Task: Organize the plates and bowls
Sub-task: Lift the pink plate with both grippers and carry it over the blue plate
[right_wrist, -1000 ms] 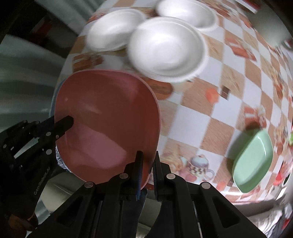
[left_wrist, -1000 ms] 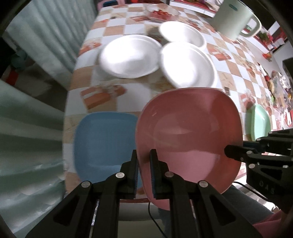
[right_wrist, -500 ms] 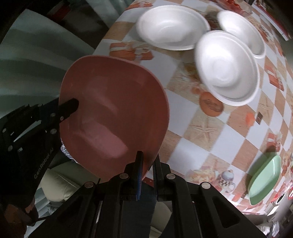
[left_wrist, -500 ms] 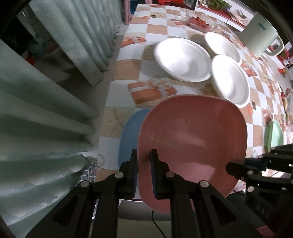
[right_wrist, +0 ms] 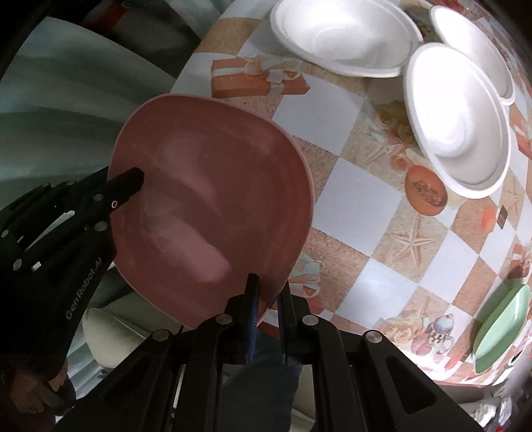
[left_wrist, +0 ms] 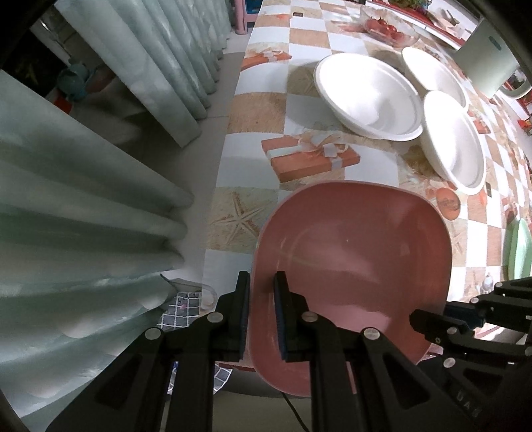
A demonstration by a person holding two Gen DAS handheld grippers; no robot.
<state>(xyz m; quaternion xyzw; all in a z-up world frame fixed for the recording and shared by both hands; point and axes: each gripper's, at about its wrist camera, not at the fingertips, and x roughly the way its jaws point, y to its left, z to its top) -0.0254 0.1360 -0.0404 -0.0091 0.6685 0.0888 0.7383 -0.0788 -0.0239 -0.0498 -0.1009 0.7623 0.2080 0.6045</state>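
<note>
A pink square plate (left_wrist: 352,266) hangs level over the table's near corner on the curtain side. My left gripper (left_wrist: 262,279) is shut on its left rim, and my right gripper (right_wrist: 267,285) is shut on its right rim. Each gripper shows in the other's view, the right gripper (left_wrist: 425,322) and the left gripper (right_wrist: 133,179). Three white bowls (left_wrist: 365,96) (left_wrist: 455,136) (left_wrist: 432,69) sit close together farther back. A green plate (right_wrist: 498,332) lies at the right near edge. No blue plate is in sight.
The table (left_wrist: 252,172) has an orange and white checked cloth. Pale green curtains (left_wrist: 99,199) hang close along its left side. A glass bowl of tomatoes (left_wrist: 389,30) and a white jug (left_wrist: 488,63) stand at the back.
Both grippers carried the pink plate toward the curtain side and a little lower. It now covers the blue plate that lay at the near left corner.
</note>
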